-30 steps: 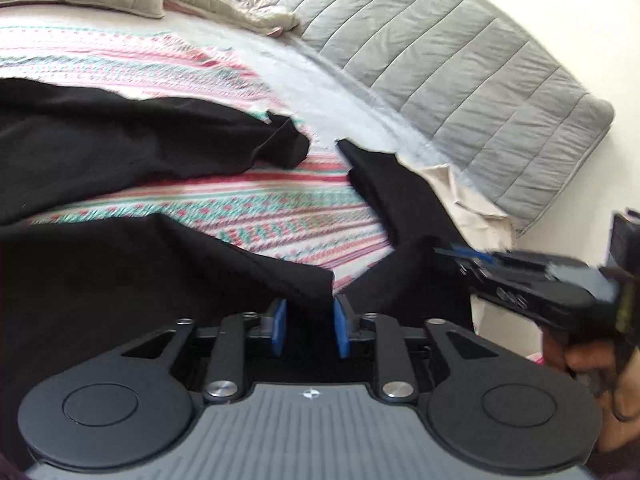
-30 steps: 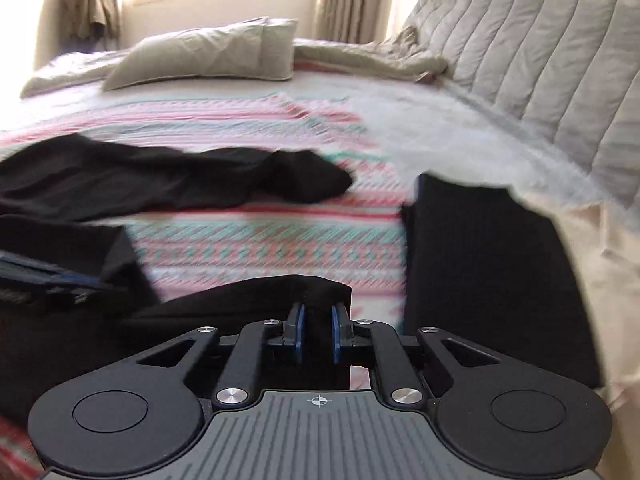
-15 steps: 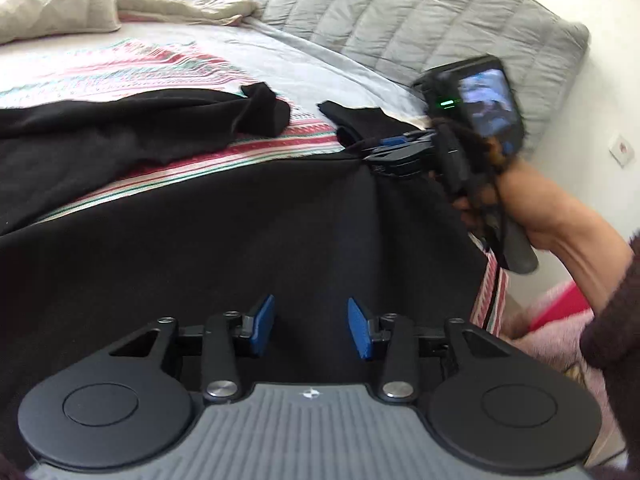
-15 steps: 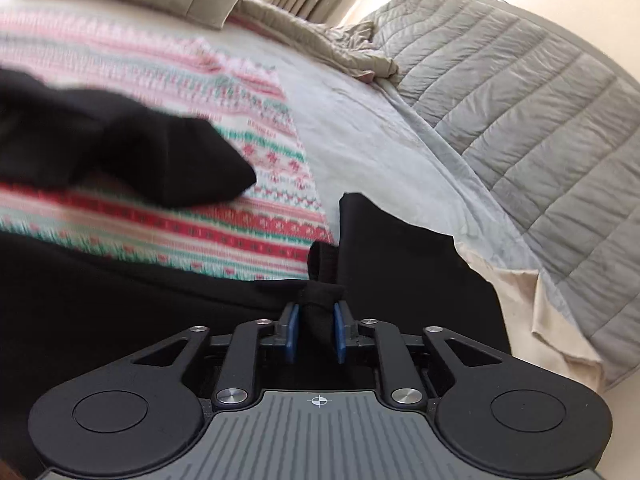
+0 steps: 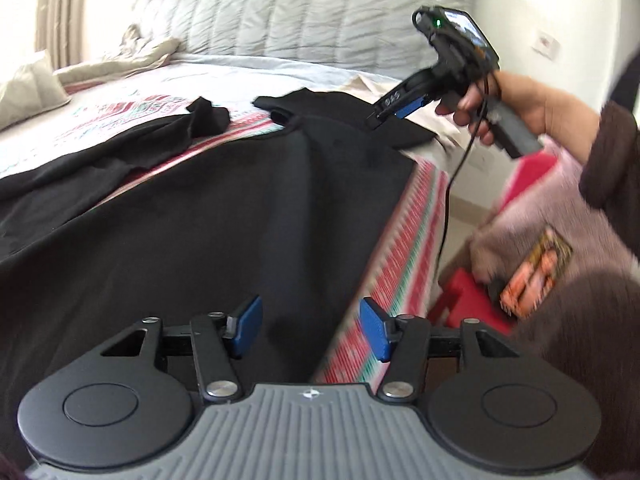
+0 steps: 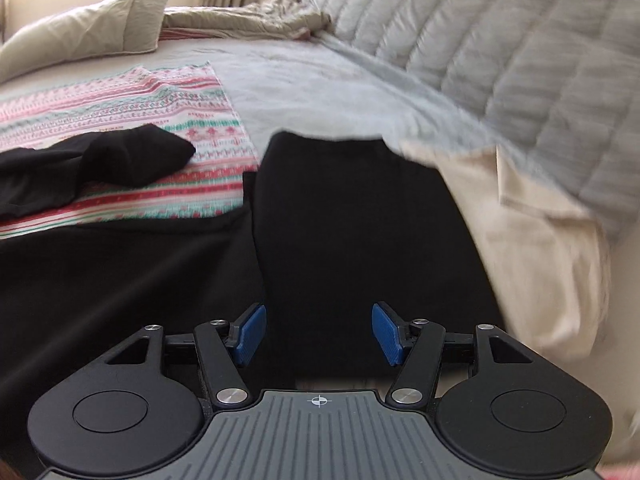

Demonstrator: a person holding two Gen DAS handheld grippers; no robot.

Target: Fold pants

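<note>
Jaws of both grippers stand wide apart and hold nothing: the left gripper [image 5: 310, 330] hovers over the near edge of the pants [image 5: 208, 240], and the right gripper [image 6: 318, 334] hovers above a second dark panel [image 6: 360, 220] at the bed's corner. The pants lie spread flat on the striped blanket [image 6: 120, 92] covering the bed [image 6: 320, 68], reaching from 6 o'clock up to 12 o'clock in the left view; one loose leg [image 6: 132, 152] trails off toward 10 o'clock. In the left view the right gripper [image 5: 378, 120] is seen at 1 o'clock, its tip just above the far end of the cloth, the hand [image 5: 504, 108] behind it.

Step in hand, as judged: the cloth has been laid down and let go, and the next grasp is being lined up. To do this well, each gripper should come down on a cloth edge, not the flat middle, so that the pads pinch all layers together. Both should take matching points on the same edge, so the fold lands square. Lift only enough to clear the blanket; dark fabric on a soft bed drags and bunches easily. Whether the panel at 12 o'clock belongs to the same pants cannot be told. Motion blur hides the bed's far side in the right view.
</note>
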